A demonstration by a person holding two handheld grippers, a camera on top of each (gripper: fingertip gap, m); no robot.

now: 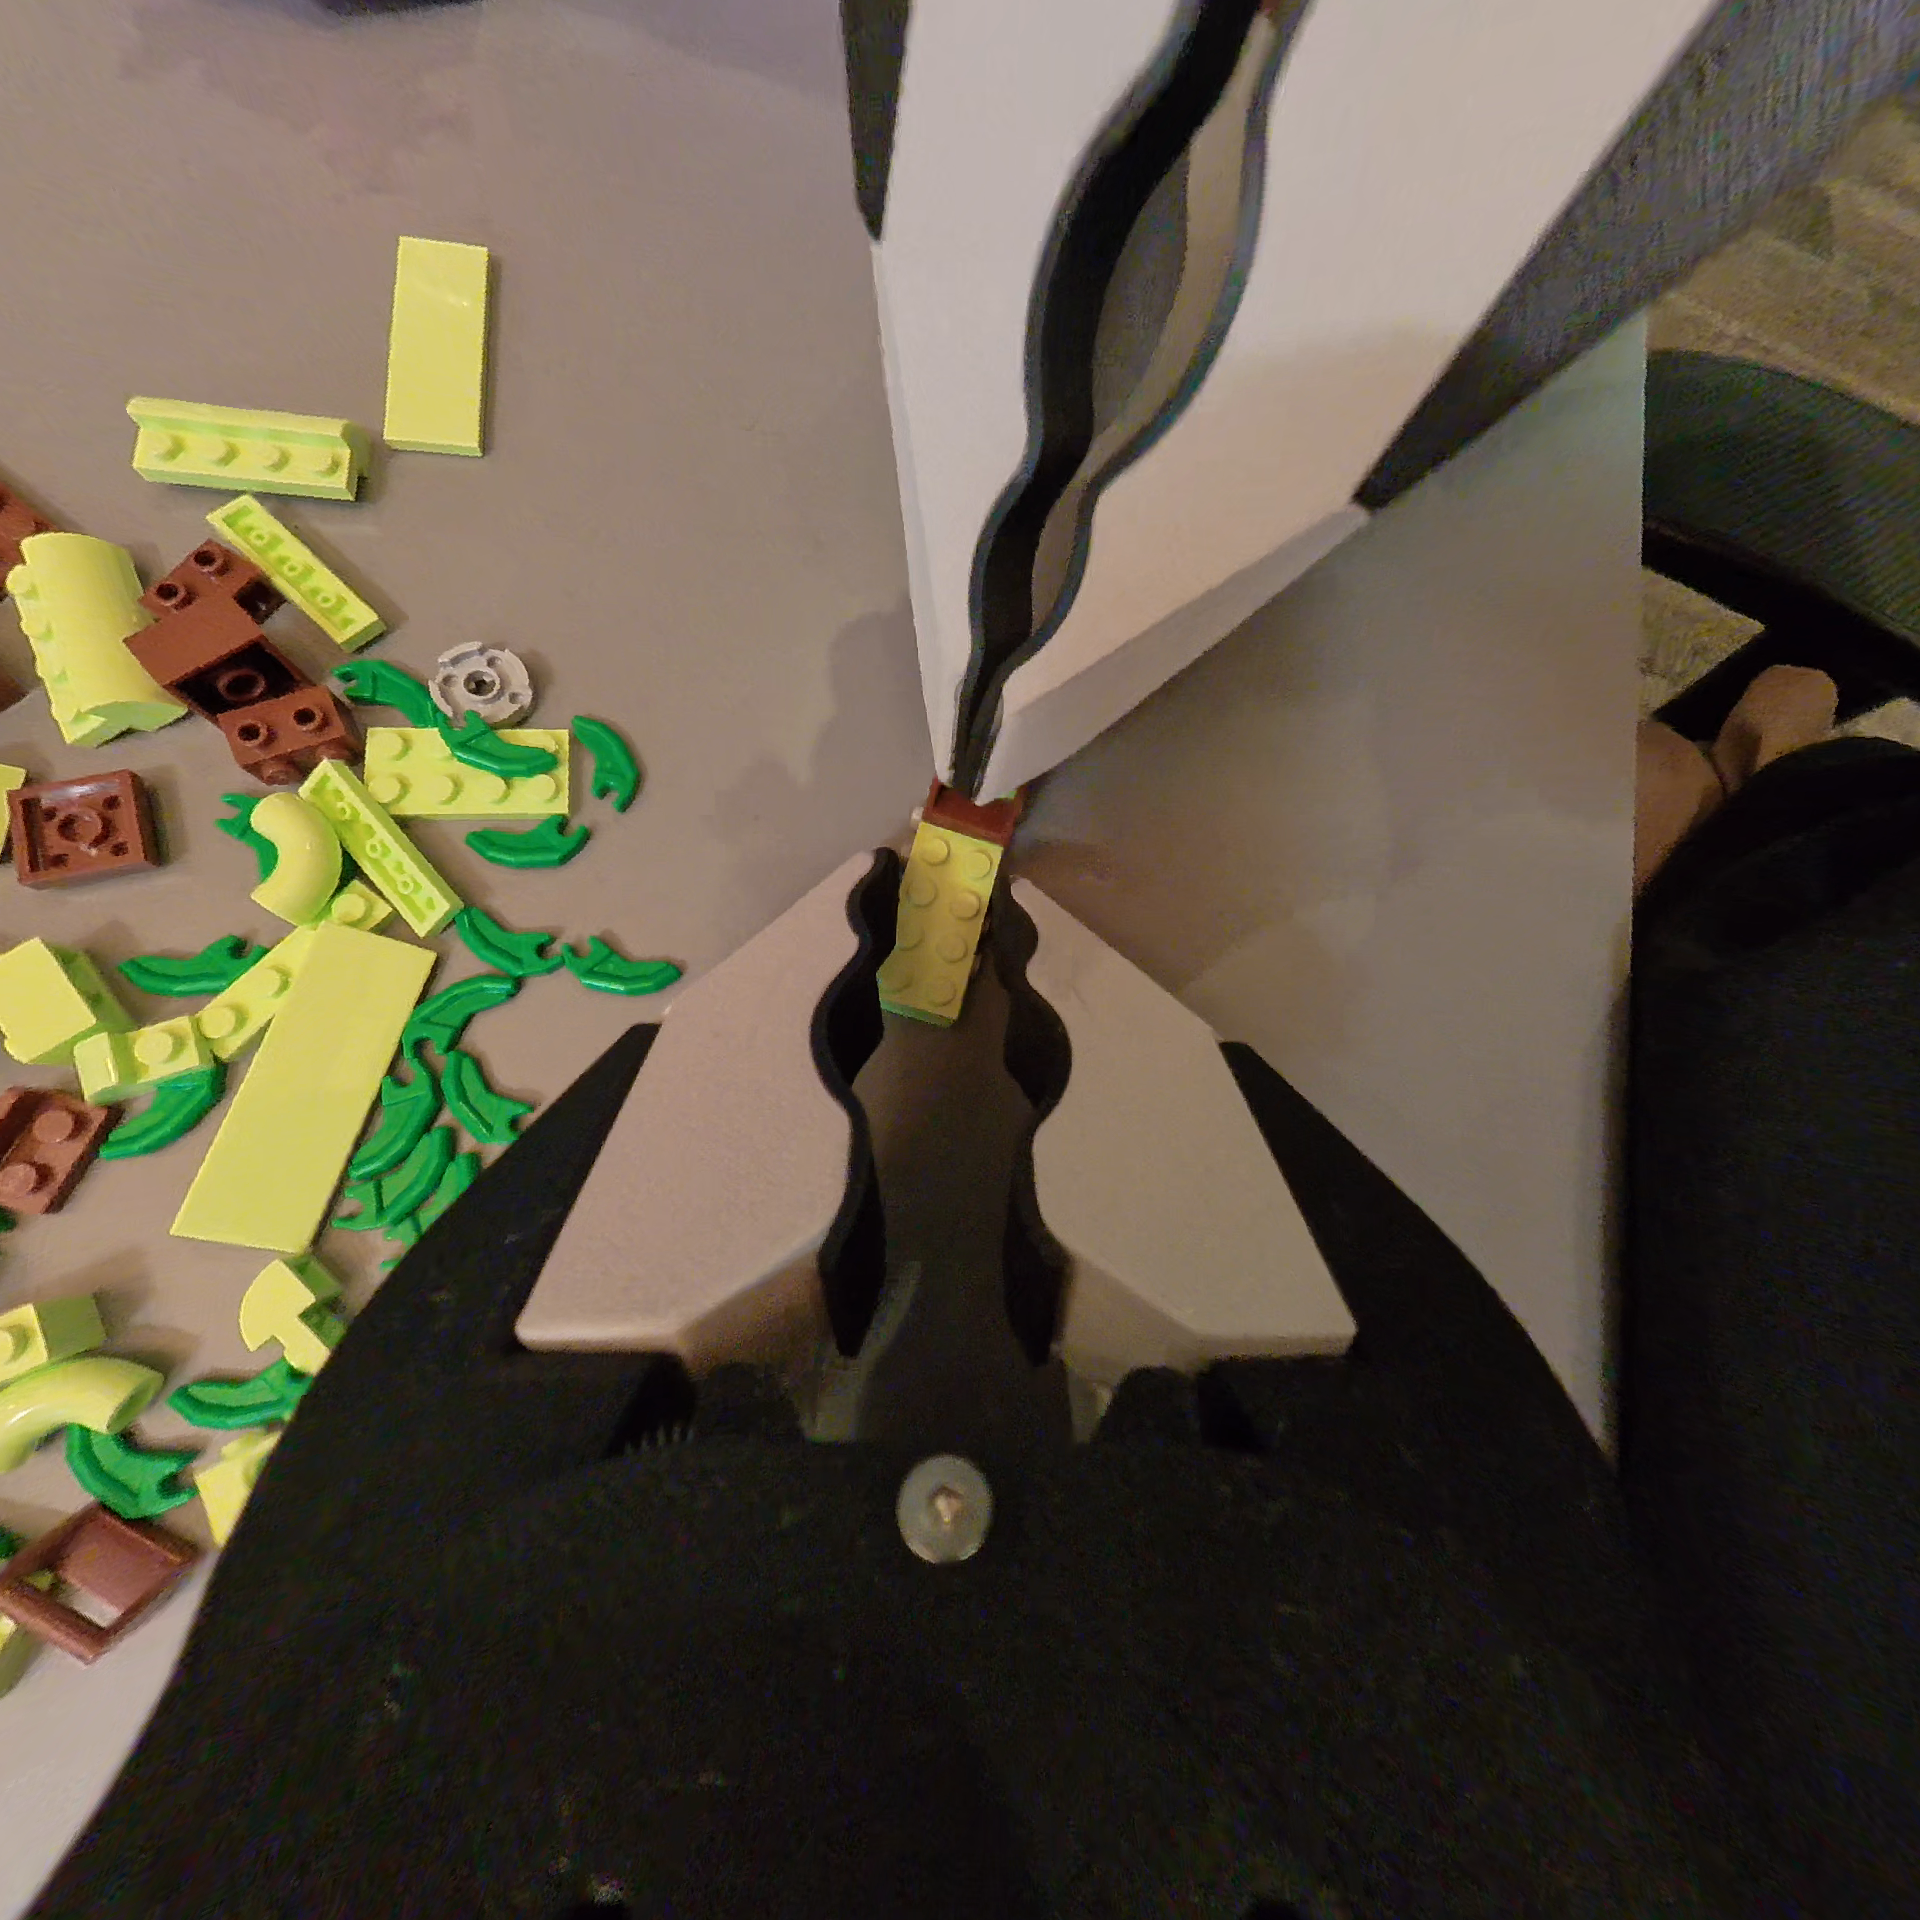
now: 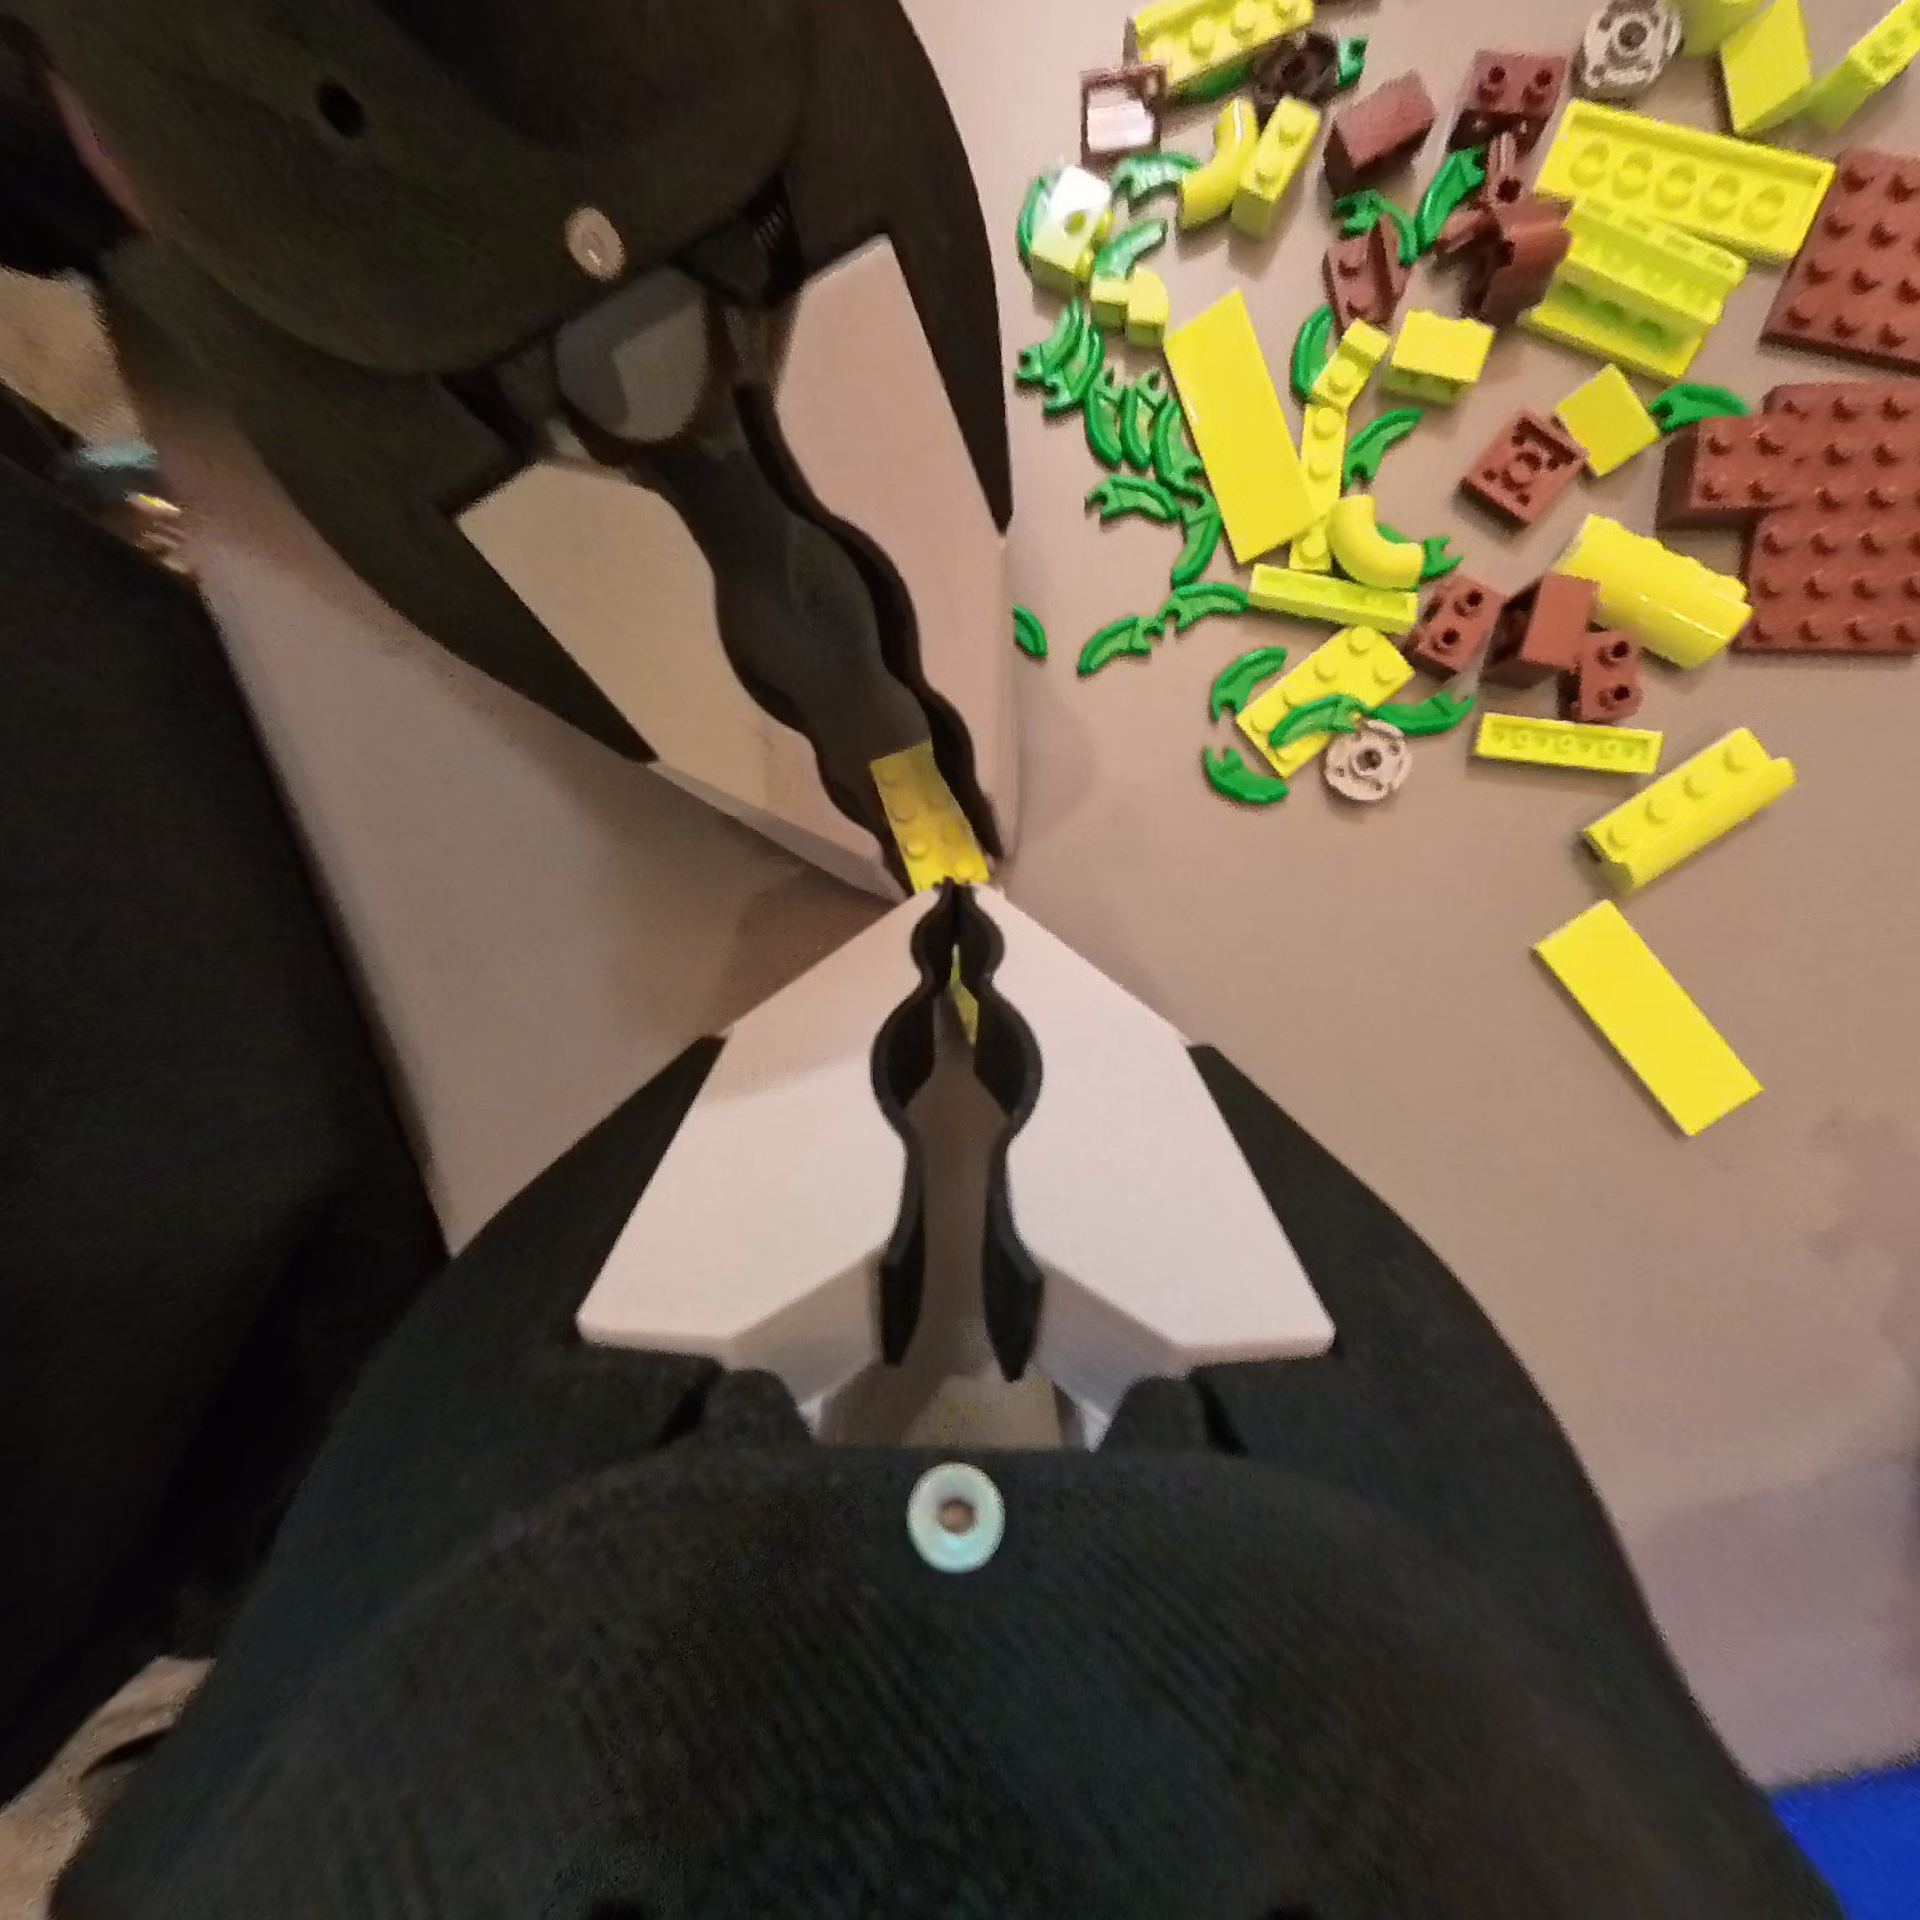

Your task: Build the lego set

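Observation:
My left gripper point(image 1: 943, 883) is shut on a lime 2x4 plate point(image 1: 940, 935), gripping its long sides and holding it above the grey table point(image 1: 675, 416). My right gripper point(image 1: 977, 774) comes in from the top, tip to tip with the left one. It is shut on a small brown piece point(image 1: 971, 821) at the plate's far end. In the right wrist view my right gripper point(image 2: 951, 902) is shut, with a lime sliver point(image 2: 966, 1003) between its pads. It meets the lime plate point(image 2: 925, 821) held by the left gripper point(image 2: 945, 868). The brown piece is hidden there.
A pile of loose lime, brown and green leaf pieces point(image 1: 312, 935) lies to the left. In the right wrist view it point(image 2: 1455, 416) includes large brown plates point(image 2: 1849, 520) and a grey round piece point(image 2: 1366, 764). The table edge point(image 1: 1642, 727) runs close by; dark clothing lies beyond. Only a small space, under 4 cm, lies between the two pairs of fingers.

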